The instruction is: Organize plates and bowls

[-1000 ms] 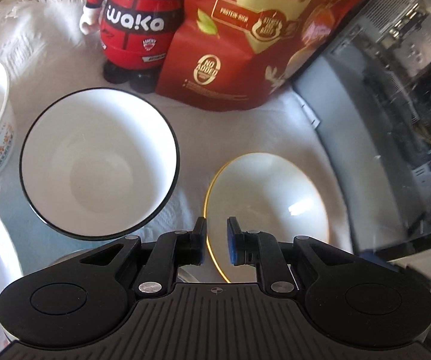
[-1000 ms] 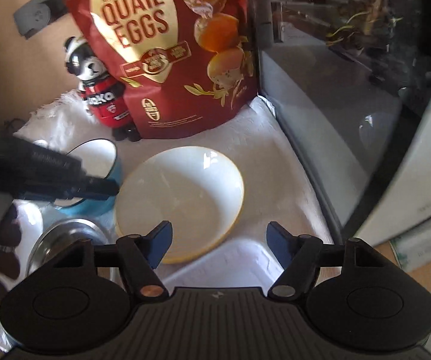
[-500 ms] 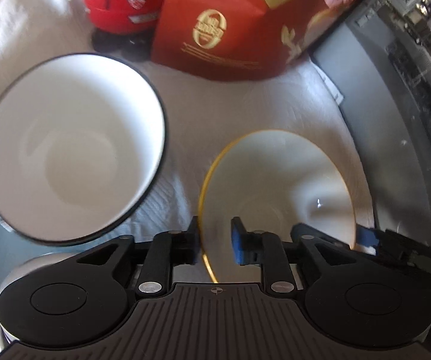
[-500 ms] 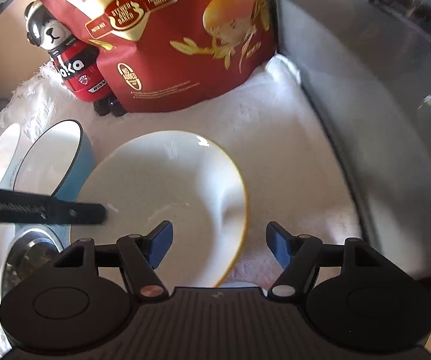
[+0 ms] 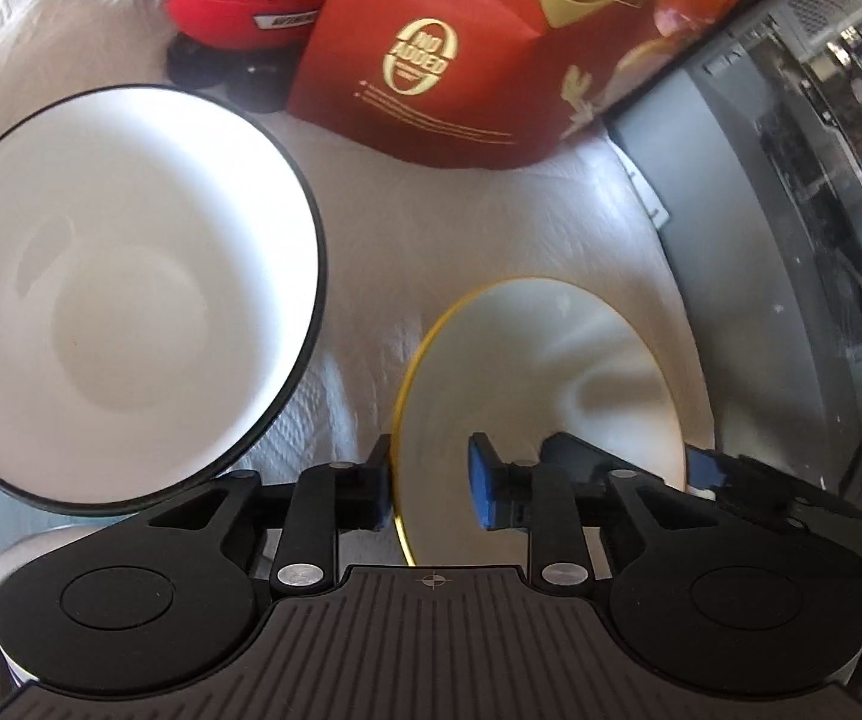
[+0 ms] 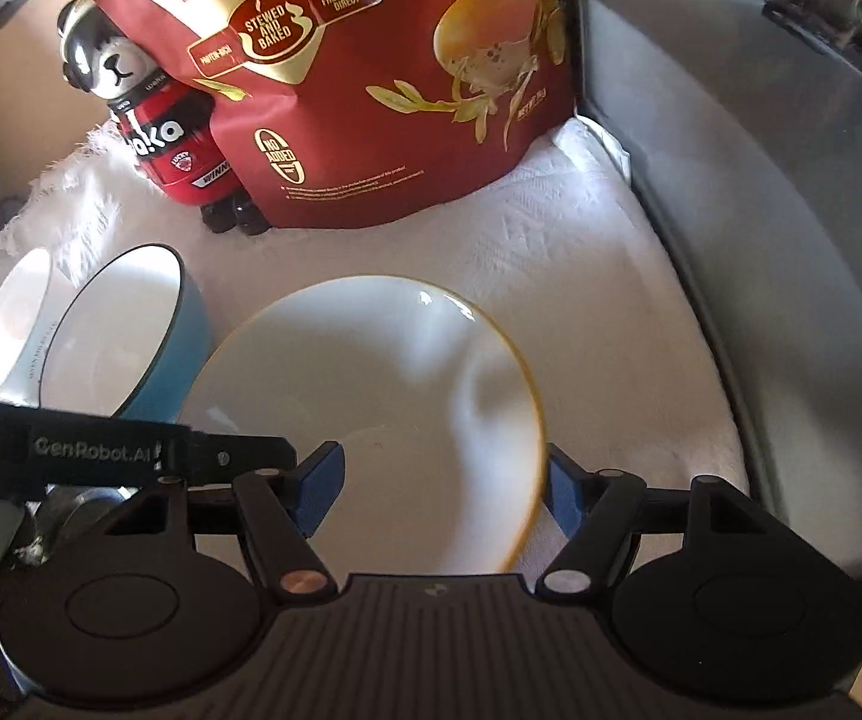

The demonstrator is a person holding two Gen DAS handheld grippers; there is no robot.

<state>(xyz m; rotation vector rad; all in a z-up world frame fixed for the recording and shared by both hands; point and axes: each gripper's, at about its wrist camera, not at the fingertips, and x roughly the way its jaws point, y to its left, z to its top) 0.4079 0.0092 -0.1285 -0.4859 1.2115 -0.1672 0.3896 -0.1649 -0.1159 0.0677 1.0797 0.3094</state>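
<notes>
Your left gripper (image 5: 429, 483) sits w/ its jaws astride the left rim of the gold-rimmed bowl (image 5: 556, 372): left pad outside, right pad inside, a gap showing, not clamped. Your right gripper (image 6: 439, 489) is spread wide across the same bowl's near side, right pad just at the rim; can't tell if touching. Bowl rests on the white cloth (image 6: 580, 252), right of the blue bowl (image 6: 131, 336) and in front of the red egg bag (image 6: 371, 90). Bear figure (image 6: 149, 120) stands beside the bag.
</notes>
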